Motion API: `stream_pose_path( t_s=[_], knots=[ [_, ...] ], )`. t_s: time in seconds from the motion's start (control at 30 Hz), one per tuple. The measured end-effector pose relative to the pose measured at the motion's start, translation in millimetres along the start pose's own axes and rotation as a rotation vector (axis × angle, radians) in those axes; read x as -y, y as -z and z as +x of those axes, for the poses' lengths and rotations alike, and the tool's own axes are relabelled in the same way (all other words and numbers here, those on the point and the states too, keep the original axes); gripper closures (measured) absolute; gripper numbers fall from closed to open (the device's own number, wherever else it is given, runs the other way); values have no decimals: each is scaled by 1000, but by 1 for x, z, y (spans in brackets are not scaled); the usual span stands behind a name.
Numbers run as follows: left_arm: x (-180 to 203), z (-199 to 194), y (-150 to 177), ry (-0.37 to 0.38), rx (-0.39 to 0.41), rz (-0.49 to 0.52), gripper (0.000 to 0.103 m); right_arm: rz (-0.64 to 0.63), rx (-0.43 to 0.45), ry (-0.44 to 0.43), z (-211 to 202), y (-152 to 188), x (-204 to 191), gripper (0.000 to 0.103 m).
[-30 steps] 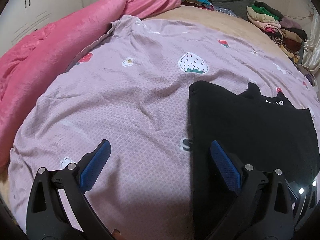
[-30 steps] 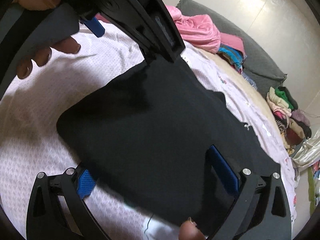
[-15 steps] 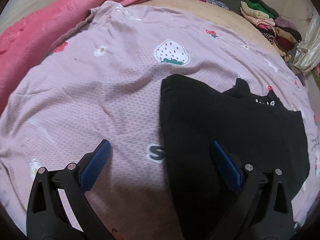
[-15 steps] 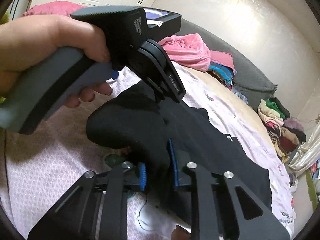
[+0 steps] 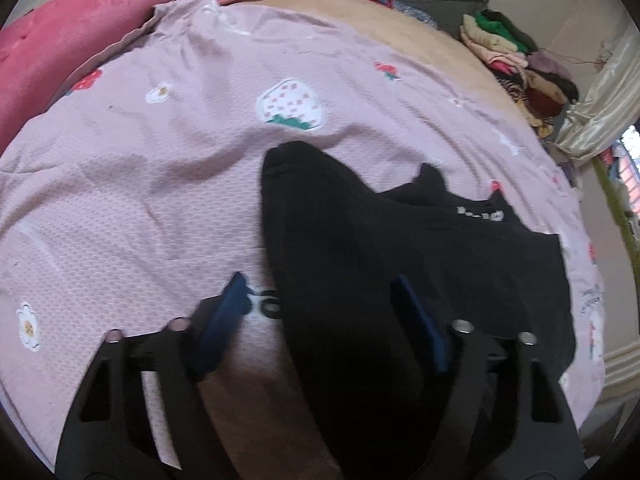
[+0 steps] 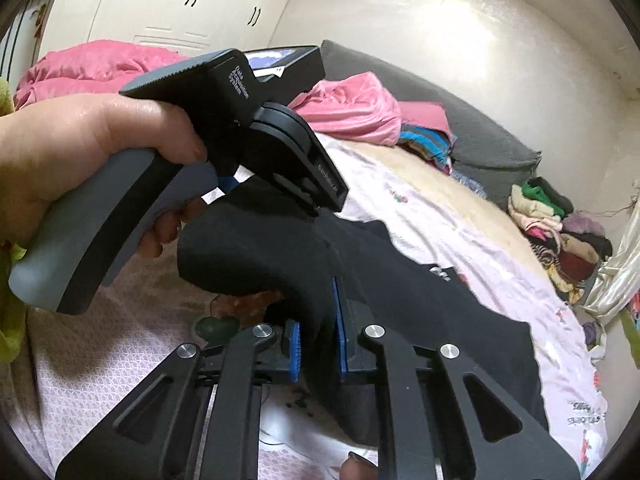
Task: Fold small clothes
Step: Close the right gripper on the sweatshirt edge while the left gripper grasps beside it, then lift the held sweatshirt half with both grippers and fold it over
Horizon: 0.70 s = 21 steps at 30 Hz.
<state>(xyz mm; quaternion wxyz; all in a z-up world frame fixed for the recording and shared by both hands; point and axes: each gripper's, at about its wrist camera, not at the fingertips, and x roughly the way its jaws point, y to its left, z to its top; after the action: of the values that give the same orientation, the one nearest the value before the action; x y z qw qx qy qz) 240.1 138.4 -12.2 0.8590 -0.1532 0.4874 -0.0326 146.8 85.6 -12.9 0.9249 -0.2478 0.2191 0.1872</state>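
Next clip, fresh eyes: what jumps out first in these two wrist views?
The black garment on the pink strawberry-print sheet dominates both views; the right gripper is clamped on its near edge and lifts it off the sheet. The left gripper, held in a hand, straddles the garment's left edge, its jaws just closing but not yet pressing. A pile of folded clothes sits at the bed's far right.
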Motion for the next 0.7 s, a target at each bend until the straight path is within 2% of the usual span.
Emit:
stream_pose_path(
  t_s=[0.03,0.1,0.2,0.4,0.7],
  knots=[
    [5,-3,1,20,4,5,60,6,2,-1,-2,0,1,91],
    [13,-9,1,45,12,13,73,18,4,2,-7,0,5,92],
    [26,-19,1,52,36,37,85,27,16,17,-14,0,10,92],
    [51,-42,0,67,81,72,89,67,54,44,-35,1,25,92],
    [94,-70,-1,63,133,138,89,132,82,87,-63,7,50,93]
  ],
)
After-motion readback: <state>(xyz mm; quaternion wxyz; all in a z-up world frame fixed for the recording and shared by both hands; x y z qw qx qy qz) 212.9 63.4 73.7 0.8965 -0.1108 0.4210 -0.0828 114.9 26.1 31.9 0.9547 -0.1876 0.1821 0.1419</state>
